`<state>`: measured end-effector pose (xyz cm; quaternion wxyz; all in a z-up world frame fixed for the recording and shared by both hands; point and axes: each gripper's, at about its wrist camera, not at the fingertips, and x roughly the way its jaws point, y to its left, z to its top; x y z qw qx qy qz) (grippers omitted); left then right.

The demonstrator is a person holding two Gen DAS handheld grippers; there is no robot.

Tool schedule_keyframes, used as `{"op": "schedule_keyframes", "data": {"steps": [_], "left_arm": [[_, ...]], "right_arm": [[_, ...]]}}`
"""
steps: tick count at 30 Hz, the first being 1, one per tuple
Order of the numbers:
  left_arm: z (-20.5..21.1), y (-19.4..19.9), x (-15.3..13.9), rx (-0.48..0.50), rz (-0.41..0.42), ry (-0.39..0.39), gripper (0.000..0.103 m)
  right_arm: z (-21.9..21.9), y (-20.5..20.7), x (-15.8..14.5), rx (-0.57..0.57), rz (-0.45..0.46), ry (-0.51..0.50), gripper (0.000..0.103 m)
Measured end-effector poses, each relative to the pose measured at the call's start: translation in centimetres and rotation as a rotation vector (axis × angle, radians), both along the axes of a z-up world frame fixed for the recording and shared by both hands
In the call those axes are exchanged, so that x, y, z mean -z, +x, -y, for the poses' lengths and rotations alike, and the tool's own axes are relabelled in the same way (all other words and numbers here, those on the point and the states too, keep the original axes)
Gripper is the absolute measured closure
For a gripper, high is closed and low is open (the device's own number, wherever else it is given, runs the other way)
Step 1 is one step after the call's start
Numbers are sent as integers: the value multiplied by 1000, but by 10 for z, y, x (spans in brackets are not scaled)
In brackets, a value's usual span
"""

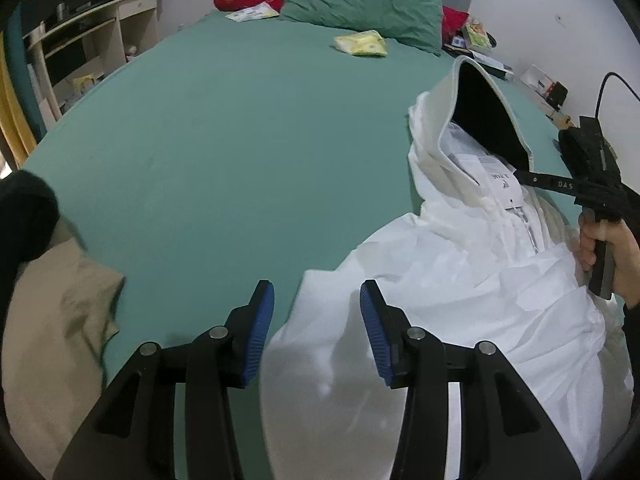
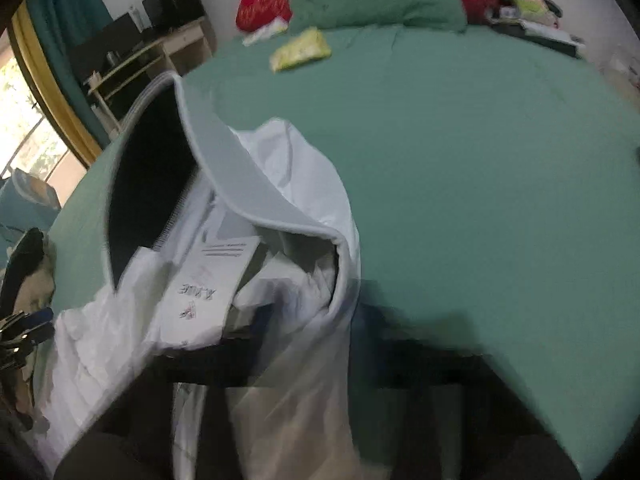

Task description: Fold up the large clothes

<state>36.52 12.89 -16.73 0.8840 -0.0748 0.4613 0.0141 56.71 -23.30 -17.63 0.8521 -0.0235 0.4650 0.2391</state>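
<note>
A white jacket lies crumpled on the right side of the green bed. Its dark-lined collar stands upright, with paper tags below it. My left gripper is open, its blue pads wide apart above the jacket's near edge and holding nothing. A hand holds my right gripper, whose tip reaches into the base of the collar. In the right wrist view the jacket and its tag fill the left half. There the right gripper is a dark blur under white cloth, so its jaws cannot be read.
A beige cloth and a black item lie at the bed's near left. A green pillow, red pillows and a yellow packet sit at the far end. A desk stands beyond the left edge.
</note>
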Motion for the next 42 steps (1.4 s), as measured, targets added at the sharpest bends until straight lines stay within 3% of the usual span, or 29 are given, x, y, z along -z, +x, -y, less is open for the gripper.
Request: {"op": "schedule_keyframes", "data": {"steps": [5,9,12,14,17,19,22,25,28,30,32,34,36,40,42], "left_arm": [[15,21,-4,17,6,33,55],[19,55,-17,-15,63,63,55],[27,82,-25,-18,114,86,55],[35,101,-31,15,153,52,55],[48,138,-35,55,183,26,54],[60,165,-31,112,181,-1,54],[78,185,-16,213,134,-42,54],[101,184,5,368,34,-88,54],[119,167,21,472,-9,-30,54],[121,159,22,510,-21,-11,53],[122,153,20,555,-53,2,47],[120,151,21,595,-92,11,38],[119,150,20,622,-91,22,37],[120,152,20,614,-107,18,37],[117,153,20,612,-112,15,39]], "right_arm": [[6,-58,-25,-133,255,-270,94],[29,-82,-15,-235,321,-401,94],[59,-79,-7,-262,199,-329,86],[83,-73,-15,-249,132,-186,81],[109,-55,-31,-184,85,2,54],[121,-46,-41,-140,75,119,22],[123,-15,-43,-98,3,283,18],[103,18,-16,-114,-170,306,17],[81,25,12,-210,-328,369,15],[62,13,8,-293,-286,345,18],[38,-1,10,-386,-304,291,35],[19,-16,9,-439,-261,196,62],[6,-25,8,-476,-235,127,75],[-15,-39,-5,-510,-94,-25,87],[-31,-55,-18,-538,51,-163,88]]}}
